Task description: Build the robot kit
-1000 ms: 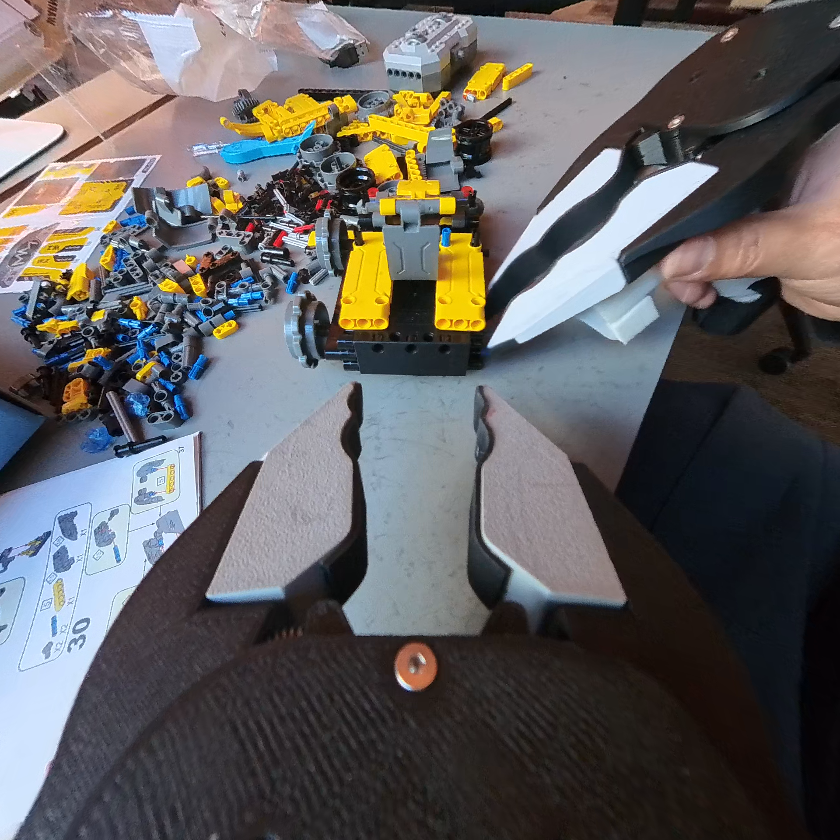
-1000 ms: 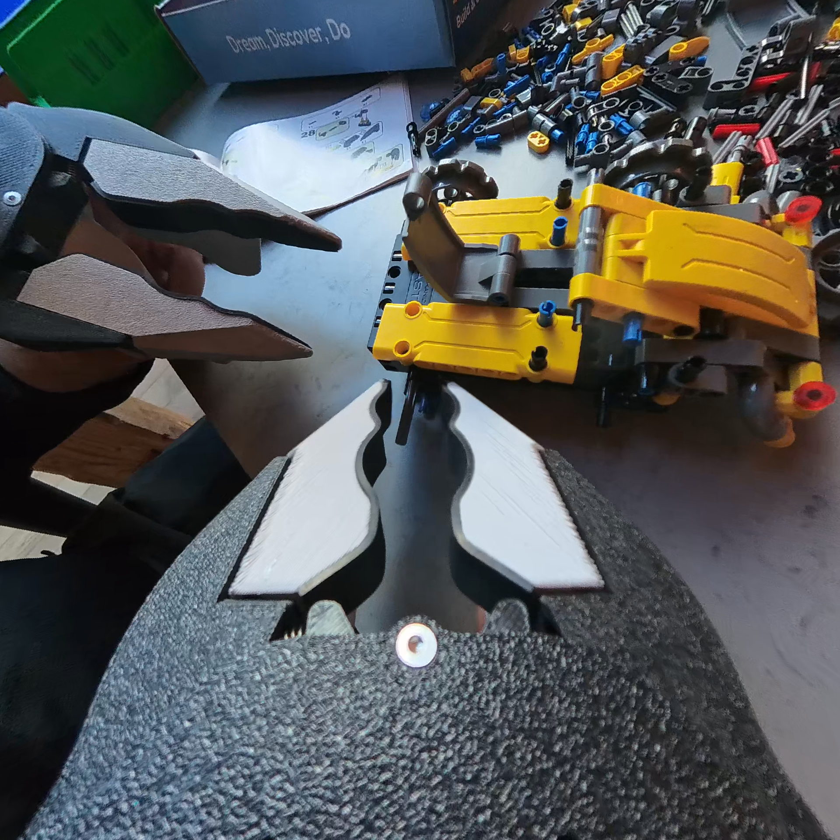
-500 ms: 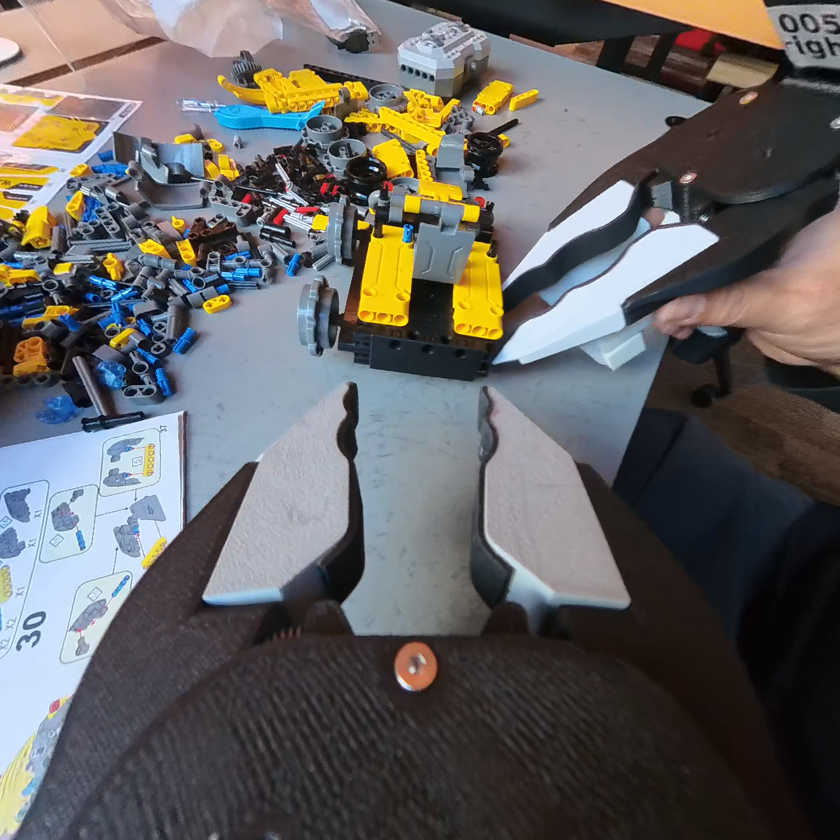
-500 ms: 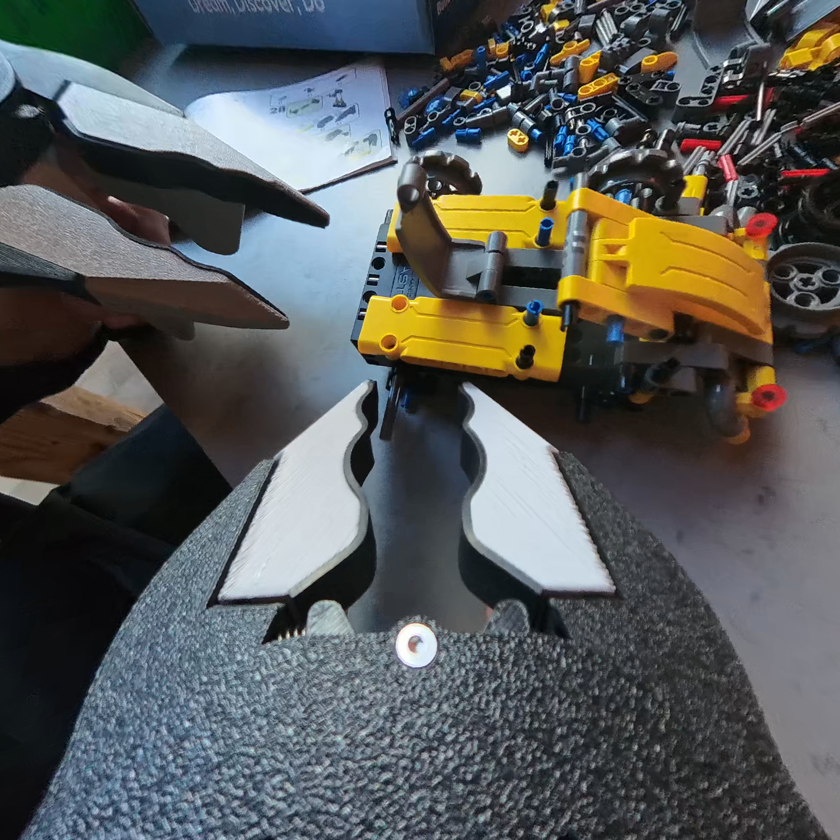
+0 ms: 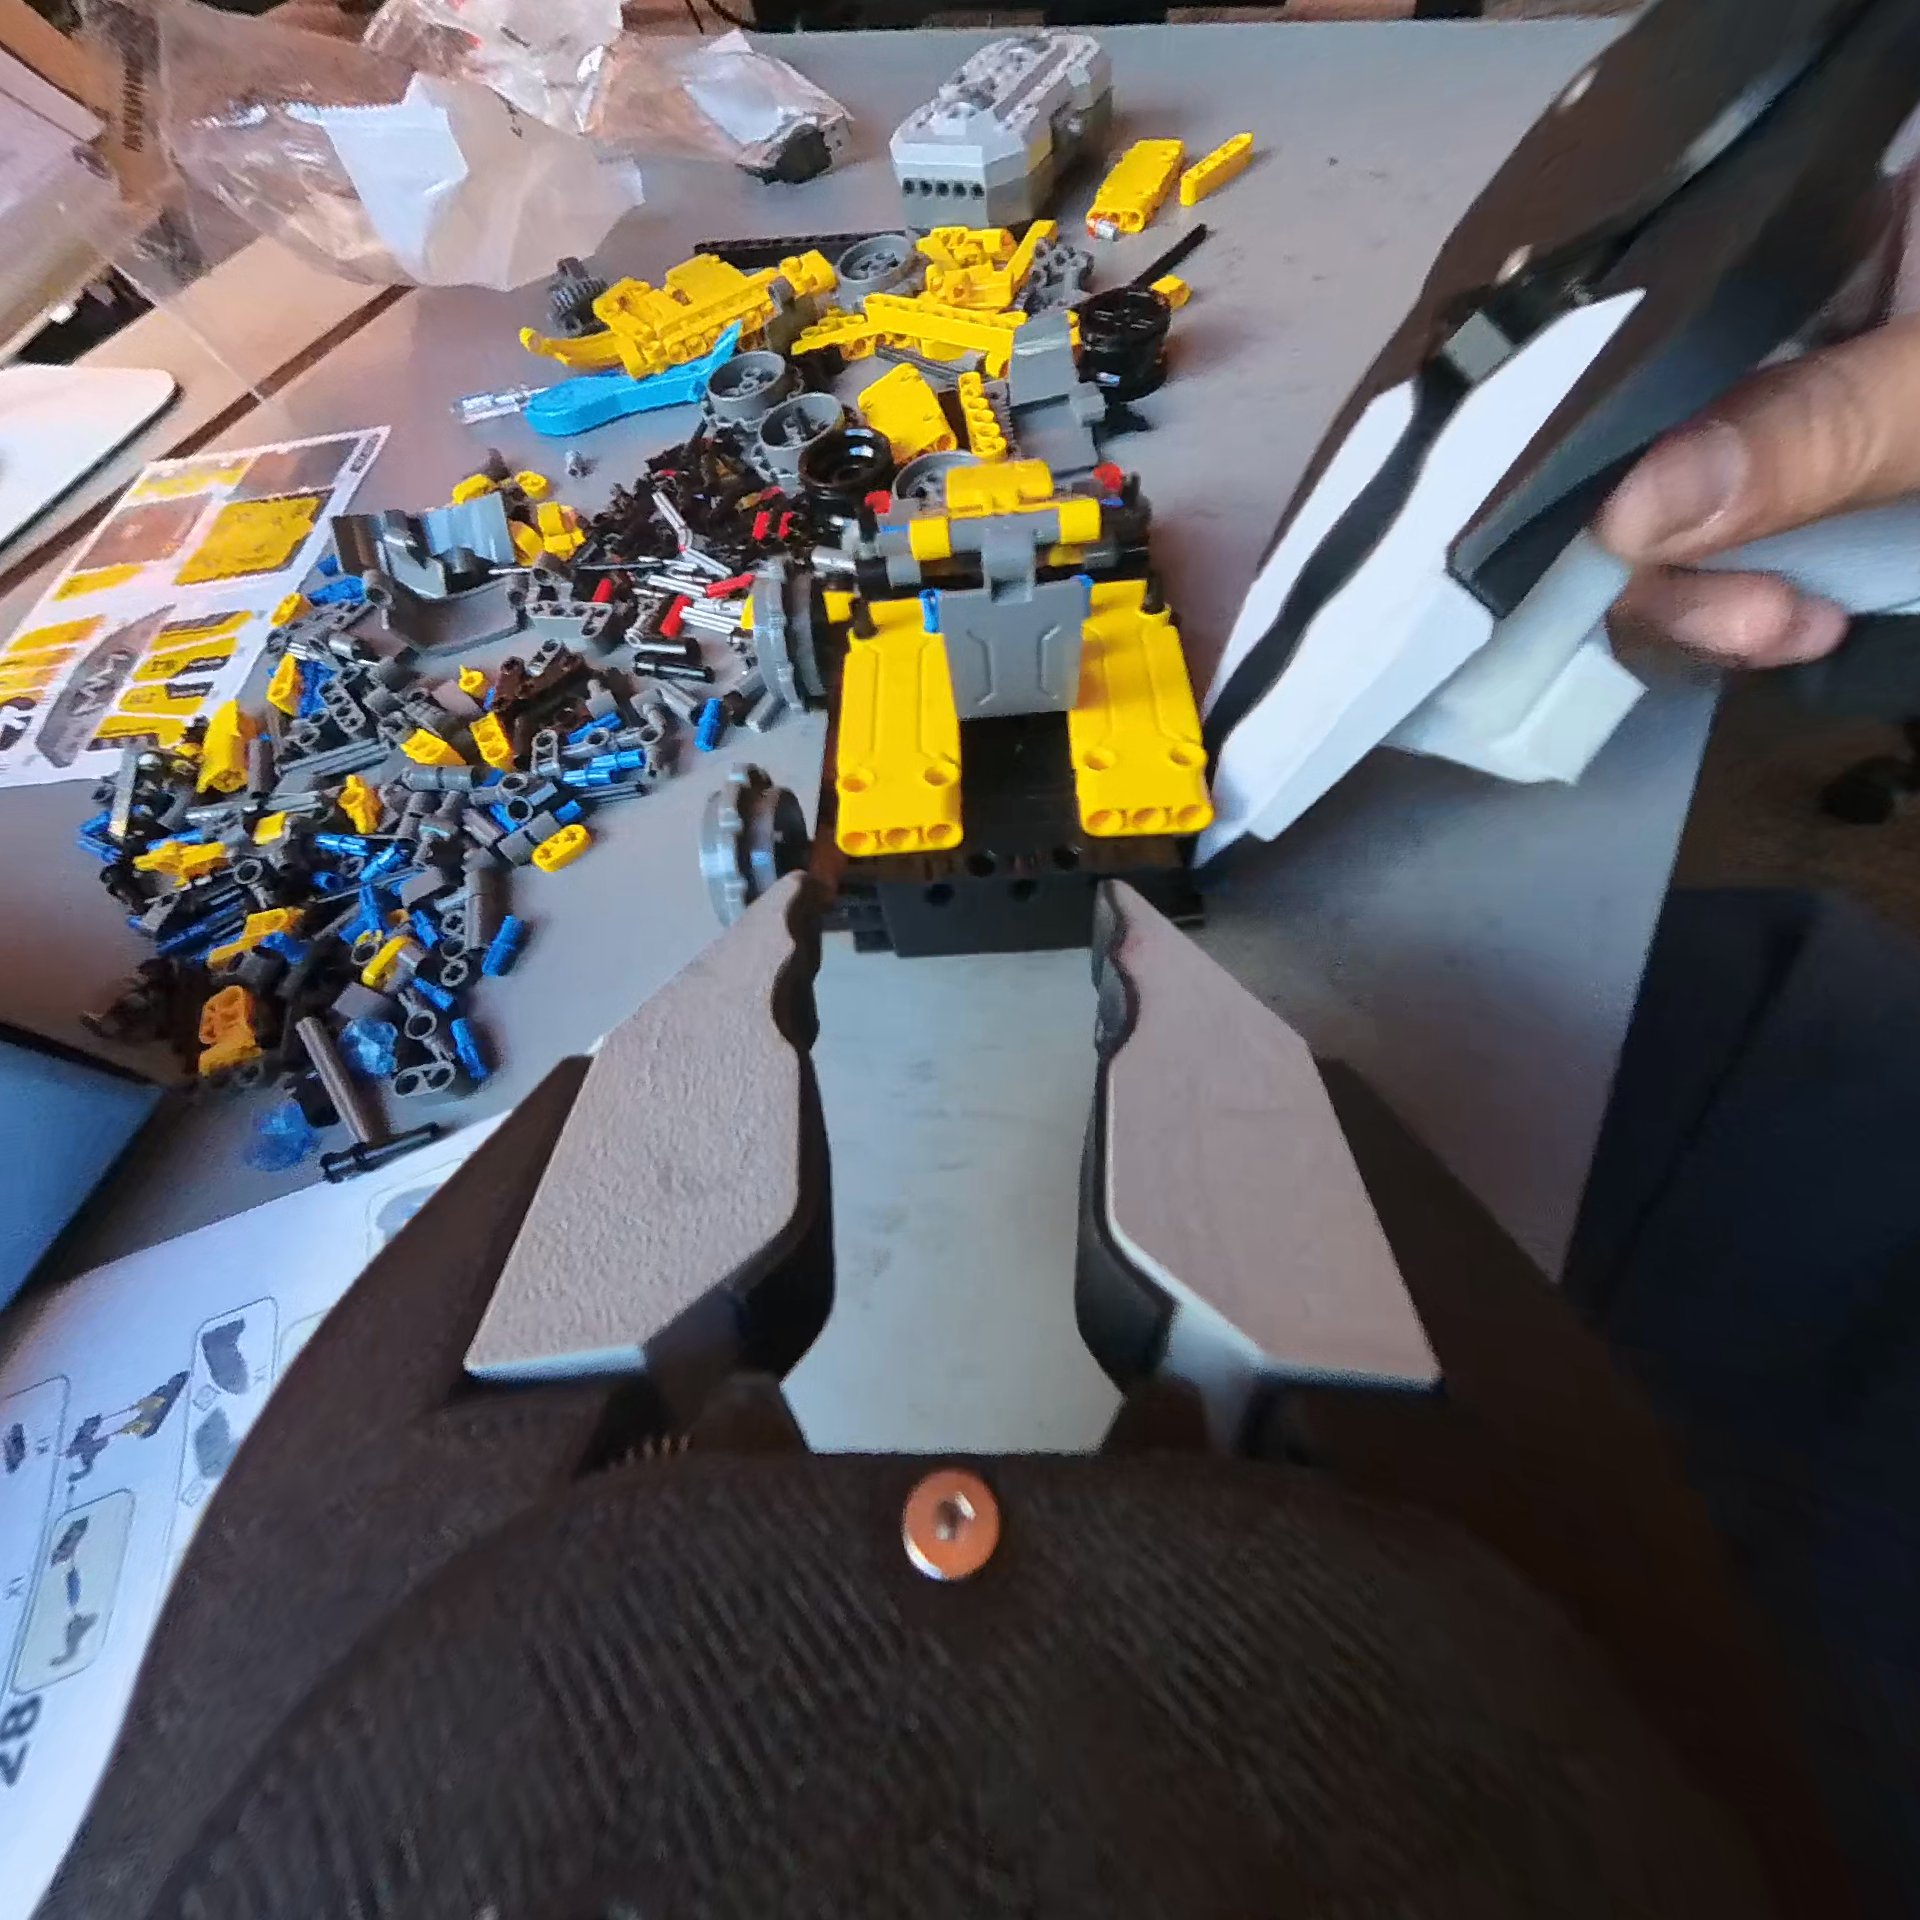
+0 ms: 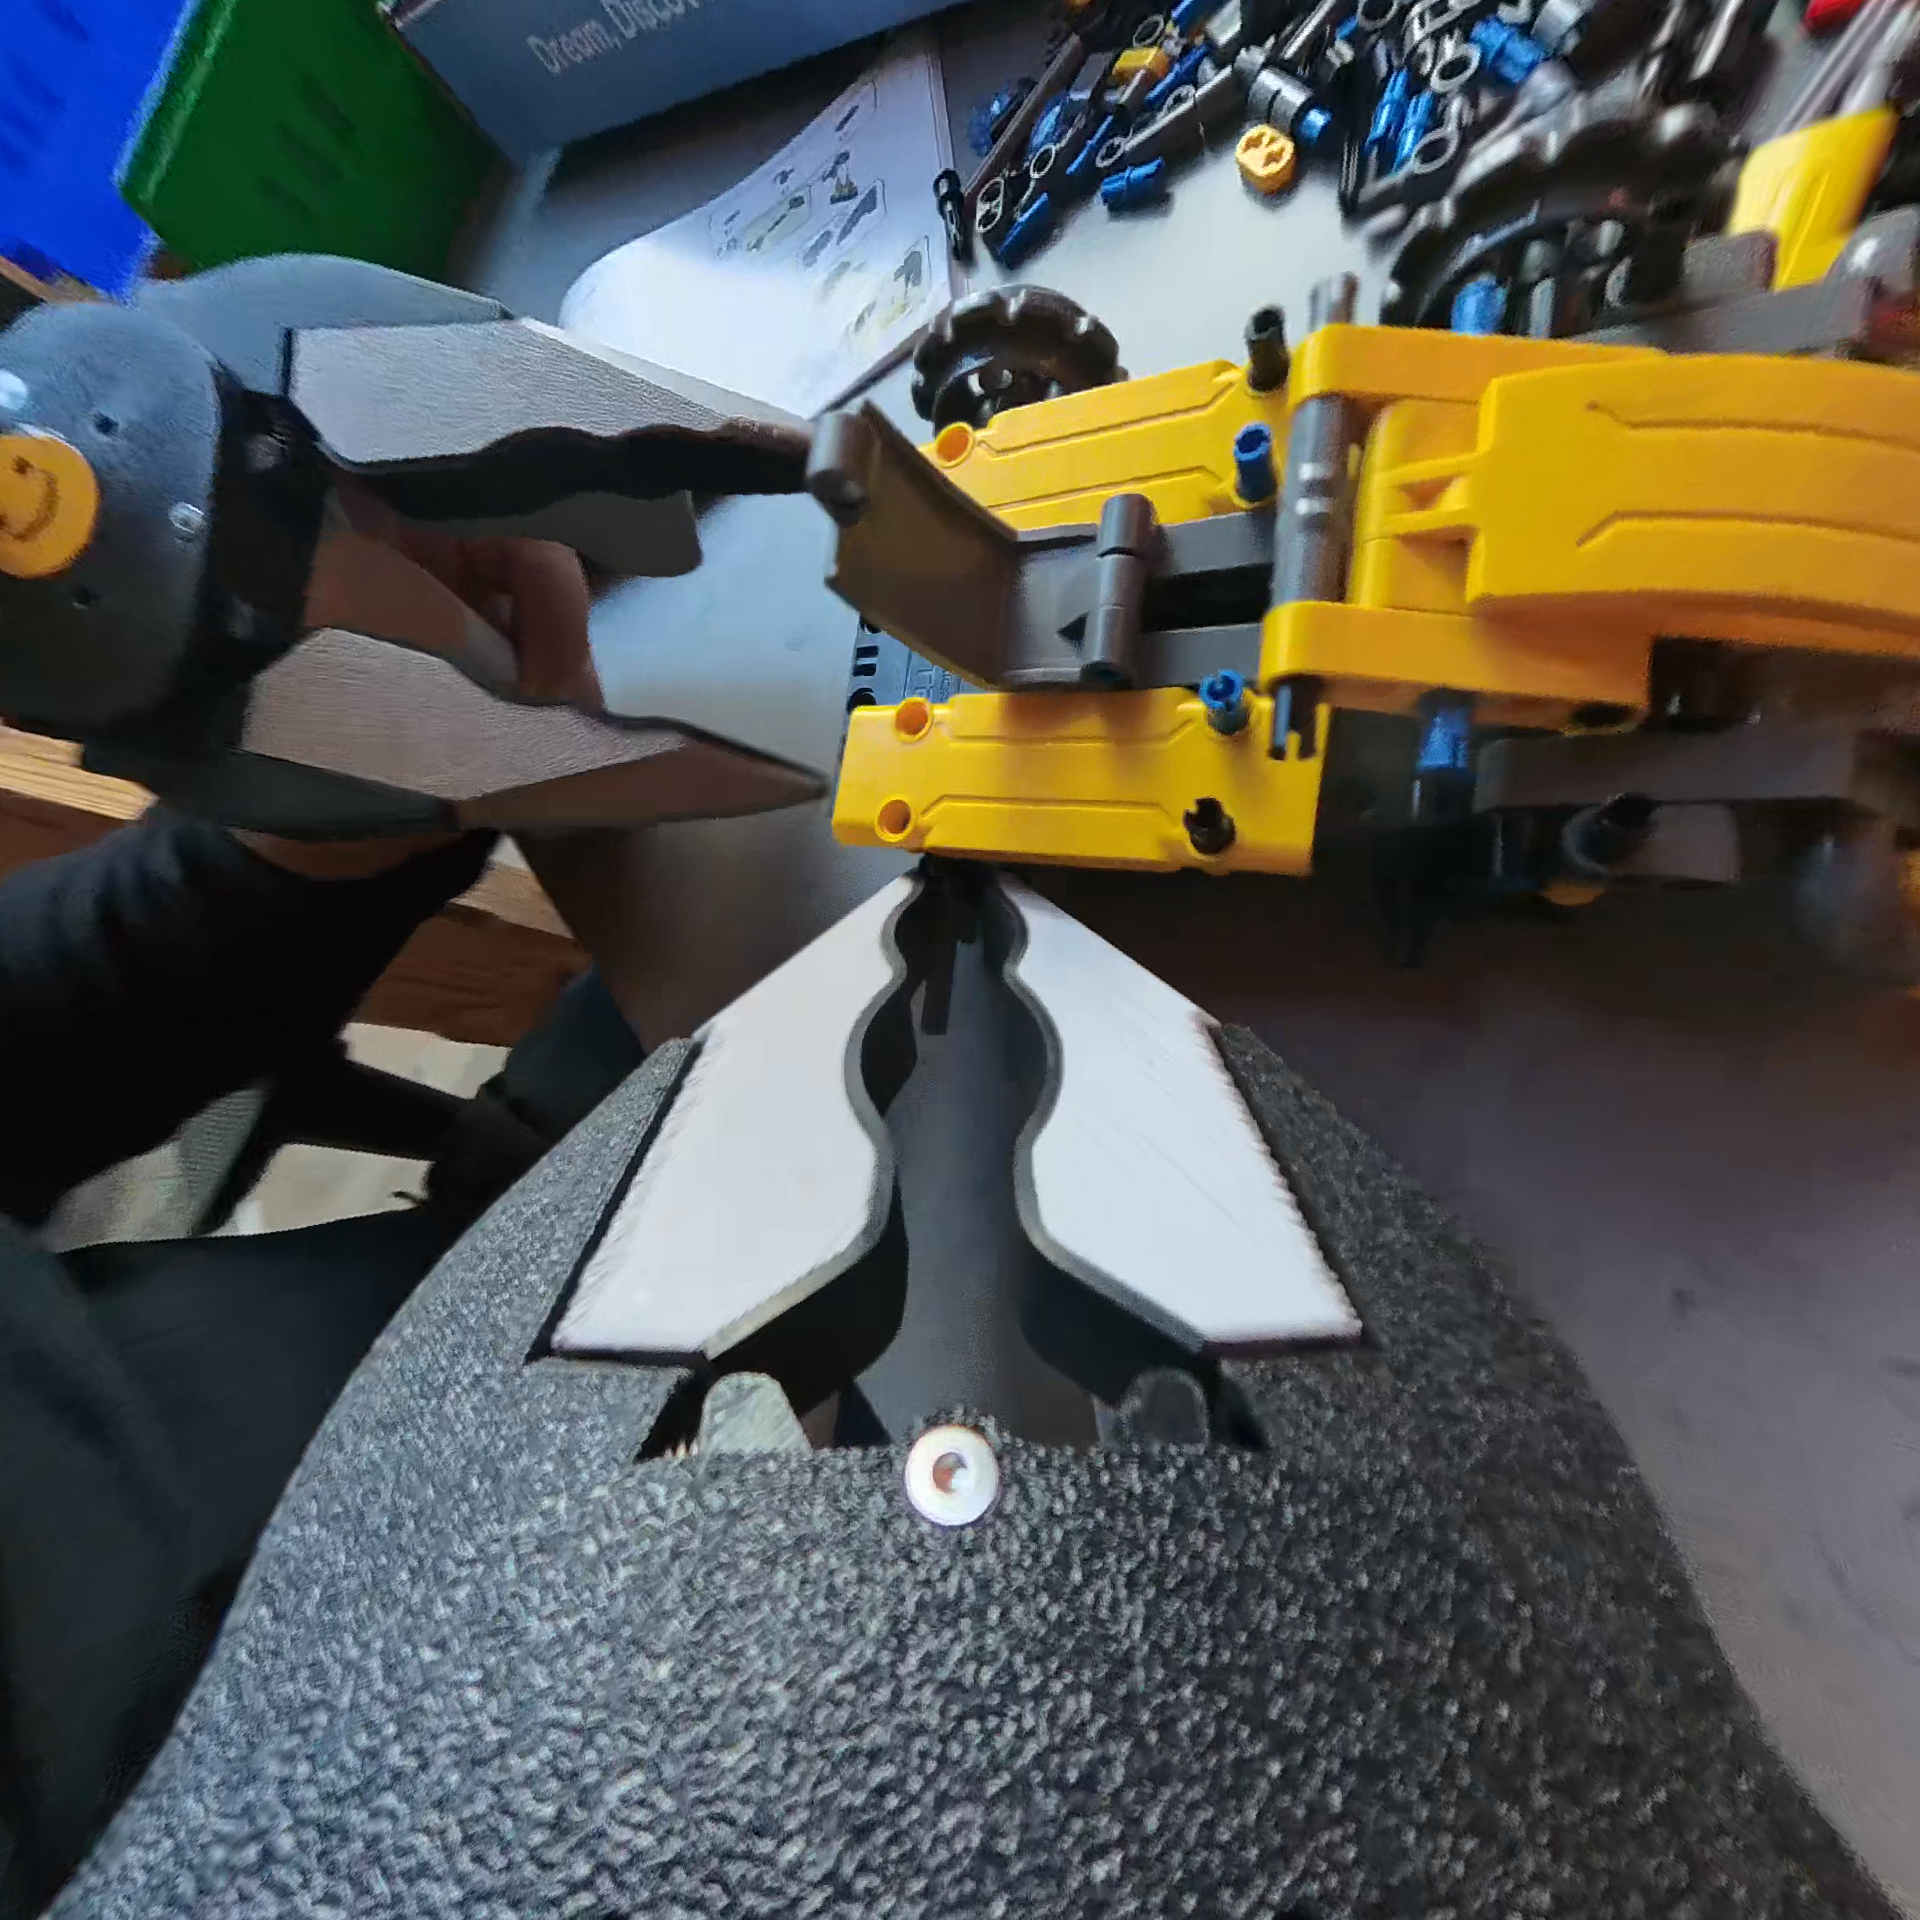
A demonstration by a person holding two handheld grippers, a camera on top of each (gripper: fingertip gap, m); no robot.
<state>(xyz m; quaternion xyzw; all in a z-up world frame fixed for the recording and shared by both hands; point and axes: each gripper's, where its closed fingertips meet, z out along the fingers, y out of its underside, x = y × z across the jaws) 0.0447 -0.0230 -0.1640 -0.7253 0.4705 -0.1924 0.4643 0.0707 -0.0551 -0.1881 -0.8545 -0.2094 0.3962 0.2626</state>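
A yellow, black and grey brick-built vehicle model (image 5: 1013,727) stands on the grey table. My left gripper (image 5: 951,914) is open, and its brown fingertips flank the model's black rear end. In the right wrist view the left gripper (image 6: 816,613) reaches the model (image 6: 1070,769) from the left, with its upper fingertip at the grey flap (image 6: 914,540). My right gripper (image 6: 961,894) has white fingers closed on a thin black pin (image 6: 940,971) at the model's yellow side panel. The right gripper also shows in the left wrist view (image 5: 1210,847), at the model's right rear corner, held by a hand (image 5: 1745,520).
A pile of loose blue, yellow, grey and black parts (image 5: 395,790) lies left of the model. An open instruction booklet (image 5: 125,1382) lies at the near left, plastic bags (image 5: 436,156) and a grey block (image 5: 997,114) at the back. A blue-grey box (image 6: 644,62) and green box (image 6: 301,135) stand beyond. The table edge and a dark-clothed leg (image 5: 1766,1247) are on the right. The grey block (image 5: 997,114) is about 35 cm from both grippers' fingertips.
My left gripper has moved forward, so its tips now flank the model's rear. My right gripper's fingers have narrowed onto the black pin and sit closer to the model.
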